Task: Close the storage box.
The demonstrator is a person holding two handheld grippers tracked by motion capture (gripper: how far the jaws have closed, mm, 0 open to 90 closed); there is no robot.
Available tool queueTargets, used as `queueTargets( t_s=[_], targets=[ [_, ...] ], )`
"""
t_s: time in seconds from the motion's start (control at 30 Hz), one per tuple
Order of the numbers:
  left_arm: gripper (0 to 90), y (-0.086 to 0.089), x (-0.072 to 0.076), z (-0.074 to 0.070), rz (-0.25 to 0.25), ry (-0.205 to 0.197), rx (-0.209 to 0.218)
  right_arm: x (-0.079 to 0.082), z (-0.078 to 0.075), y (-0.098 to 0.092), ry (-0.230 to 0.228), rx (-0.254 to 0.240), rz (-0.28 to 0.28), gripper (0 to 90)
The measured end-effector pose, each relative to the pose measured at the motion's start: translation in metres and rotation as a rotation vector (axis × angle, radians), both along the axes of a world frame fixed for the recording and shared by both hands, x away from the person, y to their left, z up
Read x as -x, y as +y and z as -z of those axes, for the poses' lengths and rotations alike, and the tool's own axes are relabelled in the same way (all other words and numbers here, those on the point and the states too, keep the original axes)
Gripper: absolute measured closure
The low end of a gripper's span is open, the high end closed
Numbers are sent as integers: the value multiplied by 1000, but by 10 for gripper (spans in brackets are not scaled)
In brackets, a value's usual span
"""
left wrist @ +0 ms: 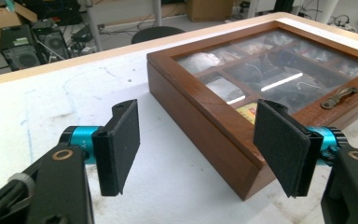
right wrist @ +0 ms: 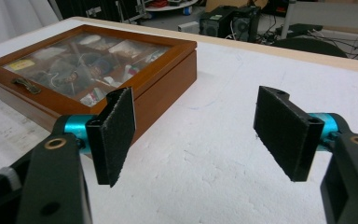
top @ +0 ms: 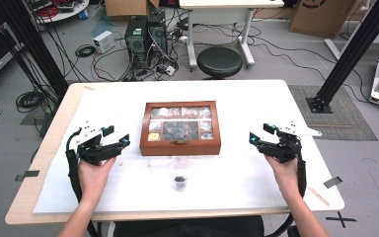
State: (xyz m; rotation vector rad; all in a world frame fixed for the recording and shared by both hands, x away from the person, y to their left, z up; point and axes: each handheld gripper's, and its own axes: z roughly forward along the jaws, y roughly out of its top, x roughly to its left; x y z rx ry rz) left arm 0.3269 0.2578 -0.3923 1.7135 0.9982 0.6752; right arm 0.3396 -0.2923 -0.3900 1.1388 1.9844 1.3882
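Wooden box (top: 180, 128) lies shut, glass lid showing compartments; left gripper (top: 118, 137) and right gripper (top: 259, 133) both gape.

No text seems legible anywhere.

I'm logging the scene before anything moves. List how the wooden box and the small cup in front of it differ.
The wooden box is wide, flat and rectangular; the small cup is tiny and round. The box is brown wood with a glass lid showing divided compartments; the cup looks clear, with something dark inside. The box lies at the table's middle; the cup stands nearer the person. Both rest on the white table, untouched, between the open left gripper and right gripper.
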Motion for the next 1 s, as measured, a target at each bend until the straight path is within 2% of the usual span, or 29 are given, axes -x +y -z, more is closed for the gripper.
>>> queueTargets(
  t_s=[0.13, 0.37, 1.0],
  targets=[
    [313, -1, 0, 1, -3, -14, -22, -1, 2, 1, 3, 5, 2, 291],
    [313, -3, 0, 2, 1, -15, -30, -2, 3, -4, 9, 0, 16, 282],
    [312, 3, -1, 7, -25, 3, -6, -6, 6, -6, 26, 3, 23, 260]
  ],
)
